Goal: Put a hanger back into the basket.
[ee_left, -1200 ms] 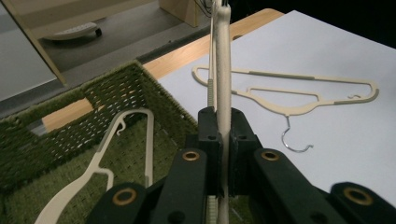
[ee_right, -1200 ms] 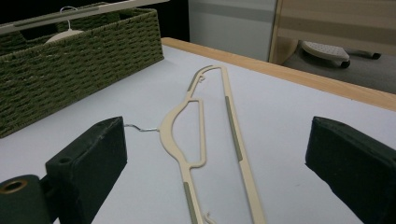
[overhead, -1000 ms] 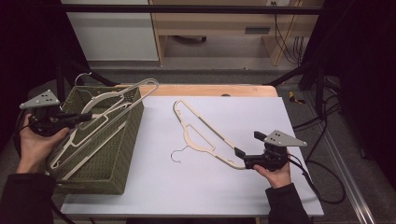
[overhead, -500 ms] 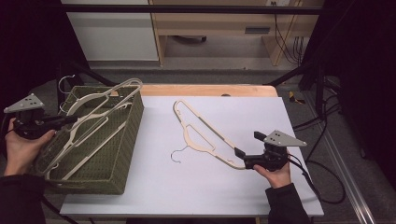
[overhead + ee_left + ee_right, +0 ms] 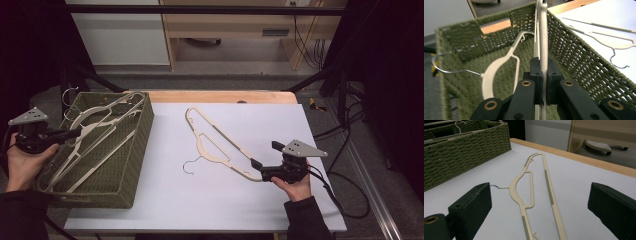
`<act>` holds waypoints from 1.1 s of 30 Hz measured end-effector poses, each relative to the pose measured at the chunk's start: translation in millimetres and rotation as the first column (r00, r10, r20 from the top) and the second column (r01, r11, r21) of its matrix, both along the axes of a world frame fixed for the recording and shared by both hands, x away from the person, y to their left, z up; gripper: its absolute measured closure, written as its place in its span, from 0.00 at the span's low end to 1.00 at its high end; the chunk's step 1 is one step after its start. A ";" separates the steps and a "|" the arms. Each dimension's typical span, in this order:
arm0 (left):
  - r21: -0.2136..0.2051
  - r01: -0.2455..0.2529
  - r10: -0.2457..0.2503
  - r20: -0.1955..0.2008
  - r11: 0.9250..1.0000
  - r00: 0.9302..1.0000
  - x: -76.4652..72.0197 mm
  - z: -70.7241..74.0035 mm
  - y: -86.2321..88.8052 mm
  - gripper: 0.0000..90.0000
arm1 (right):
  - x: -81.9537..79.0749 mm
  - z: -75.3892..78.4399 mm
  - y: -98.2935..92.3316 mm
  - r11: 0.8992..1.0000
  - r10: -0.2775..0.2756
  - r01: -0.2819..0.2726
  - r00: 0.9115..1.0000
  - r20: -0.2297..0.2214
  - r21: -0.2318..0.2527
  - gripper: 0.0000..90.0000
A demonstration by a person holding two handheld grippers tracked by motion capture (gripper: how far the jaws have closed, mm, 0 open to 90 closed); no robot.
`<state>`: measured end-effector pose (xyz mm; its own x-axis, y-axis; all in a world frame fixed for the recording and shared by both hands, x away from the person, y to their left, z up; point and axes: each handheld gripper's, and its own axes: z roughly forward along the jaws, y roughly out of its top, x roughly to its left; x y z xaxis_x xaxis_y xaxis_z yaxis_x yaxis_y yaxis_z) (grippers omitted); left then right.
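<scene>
A green woven basket (image 5: 135, 165) (image 5: 574, 55) stands on the left of the white table. At its left rim my left gripper (image 5: 74, 133) (image 5: 543, 62) is shut on the bar of a cream hanger (image 5: 90, 127) (image 5: 543, 37), which slants across the inside of the basket. A second cream hanger (image 5: 491, 72) lies under it, its wire hook (image 5: 70, 95) over the far left rim. A third cream hanger (image 5: 220, 145) (image 5: 520, 187) lies flat mid-table. My right gripper (image 5: 265, 155) (image 5: 540, 195) stands open at that hanger's near end, the jaws wide on either side of it and apart from it.
The table's wooden back edge (image 5: 215, 96) runs behind the white surface (image 5: 210, 200). Shelving and a cabinet (image 5: 120, 35) stand farther back. Cables (image 5: 345, 200) trail off the right side onto the floor.
My left gripper has moved left and down with the hanger; the hanger's far end, earlier above the basket's far rim, now sits inside it. The right gripper has not moved.
</scene>
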<state>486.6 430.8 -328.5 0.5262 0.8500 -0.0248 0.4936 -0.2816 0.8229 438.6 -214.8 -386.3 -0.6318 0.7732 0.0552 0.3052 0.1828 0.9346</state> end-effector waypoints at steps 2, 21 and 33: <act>-0.001 -0.005 0.005 -0.018 1.000 1.000 1.3 -7.0 -2.4 0.96 | -0.1 0.0 0.1 1.000 0.001 -0.001 1.000 0.000 0.001 0.06; -0.044 -0.131 0.123 -0.156 0.990 0.980 12.4 -50.6 -4.6 0.94 | -0.7 0.3 0.1 1.000 0.001 -0.001 1.000 0.001 0.000 0.07; 0.086 -0.262 0.274 -0.197 0.961 0.941 23.2 -61.6 -1.3 0.91 | -0.4 -0.4 0.8 1.000 0.001 -0.001 1.000 -0.001 -0.003 0.07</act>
